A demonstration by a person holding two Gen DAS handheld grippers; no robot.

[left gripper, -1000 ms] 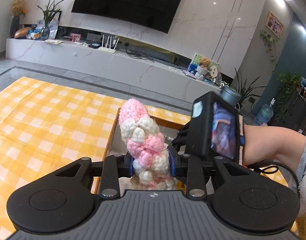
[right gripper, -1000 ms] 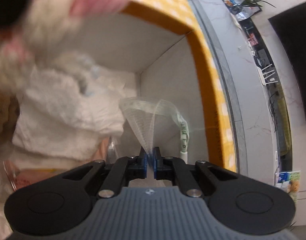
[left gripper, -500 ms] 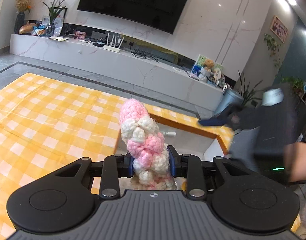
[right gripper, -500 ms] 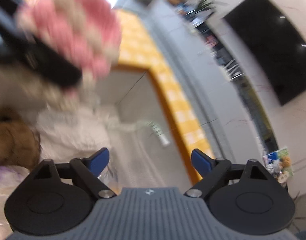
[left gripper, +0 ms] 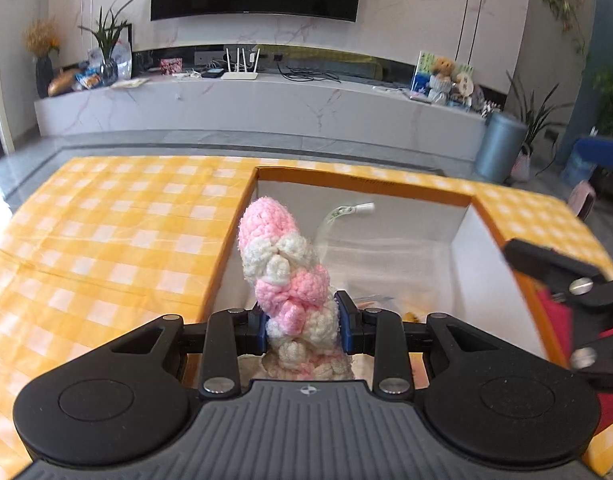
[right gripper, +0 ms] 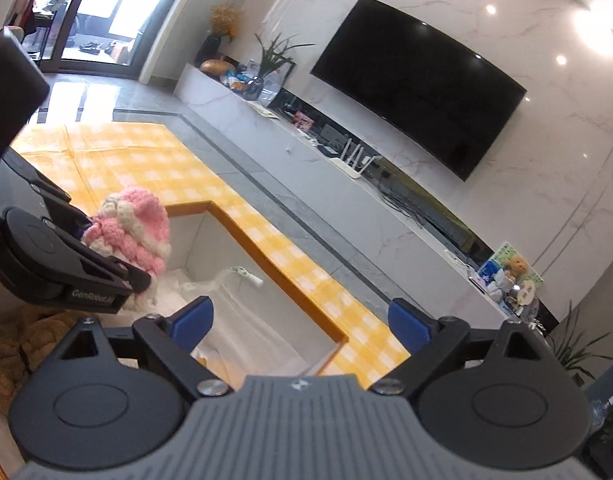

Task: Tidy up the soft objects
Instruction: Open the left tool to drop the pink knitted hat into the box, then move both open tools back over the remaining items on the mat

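A pink and white crocheted soft toy point(left gripper: 280, 240) stands upright between the blue pads of my left gripper point(left gripper: 302, 322), which is shut on its lower part above a white-walled box point(left gripper: 486, 264) with an orange rim. In the right wrist view the same toy point(right gripper: 134, 228) hangs over the box's left end. My right gripper point(right gripper: 300, 318) is open wide with nothing between its pads, and it is raised above the box's near corner. One of its black fingers point(left gripper: 546, 264) shows at the right edge of the left wrist view.
A clear plastic bag with a white tab point(left gripper: 346, 212) lies against the box's far wall on white fabric. A tan fluffy item point(right gripper: 10, 344) sits at the lower left. Yellow checked cloth point(left gripper: 106, 240) surrounds the box. A TV bench point(left gripper: 266, 104) stands behind.
My right gripper let go of the clear plastic bag, opened wide, then rose and swung out of the box. The left gripper kept its hold on the toy and tipped slightly downward.
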